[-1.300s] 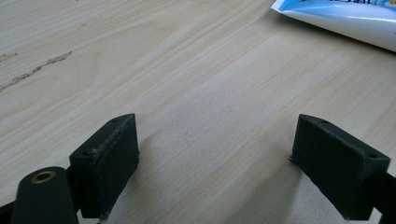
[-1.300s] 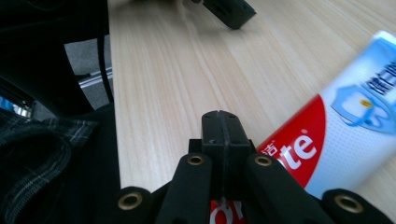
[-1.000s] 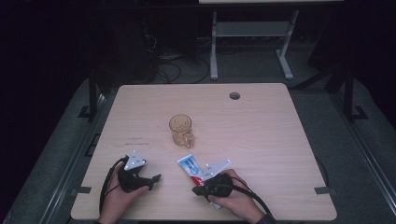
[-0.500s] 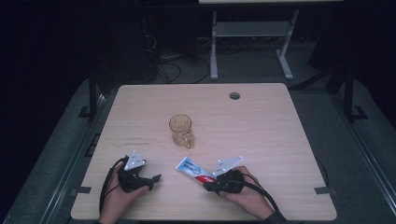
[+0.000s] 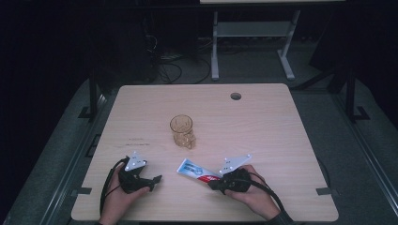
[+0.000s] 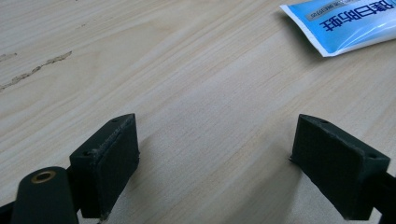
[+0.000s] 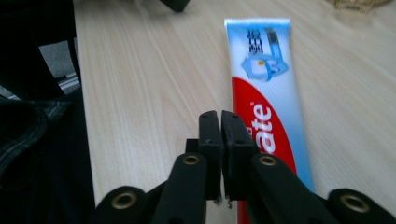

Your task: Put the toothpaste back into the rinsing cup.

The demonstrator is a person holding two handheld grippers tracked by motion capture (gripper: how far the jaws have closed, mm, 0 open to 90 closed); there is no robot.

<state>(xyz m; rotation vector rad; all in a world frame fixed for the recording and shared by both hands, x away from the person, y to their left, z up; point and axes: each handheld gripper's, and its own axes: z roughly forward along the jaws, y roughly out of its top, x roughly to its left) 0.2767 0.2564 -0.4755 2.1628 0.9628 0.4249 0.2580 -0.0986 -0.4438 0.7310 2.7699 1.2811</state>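
A blue, white and red toothpaste tube (image 5: pixel 194 169) lies flat on the table near the front, between the two hands. My right gripper (image 5: pixel 211 183) rests at the tube's red end, pointing left. In the right gripper view its jaws (image 7: pixel 220 126) stand almost together with a thin slit; they have just been opening, and nothing is between them. The tube (image 7: pixel 266 84) lies just right of them. My left gripper (image 5: pixel 154 183) sits on the table at the front left, pointing right. Its jaws (image 6: pixel 215 154) are wide open over bare wood, and the tube's flat end (image 6: pixel 345 23) lies beyond them.
An amber glass mug (image 5: pixel 181 131) stands in the middle of the wooden table (image 5: pixel 263 126). A round cable hole (image 5: pixel 235 96) is near the far edge. A dark floor and a metal stand lie beyond.
My right hand has shifted to the right, off the tube, and now points left at its red end. The tube, the mug and my left hand have stayed put.
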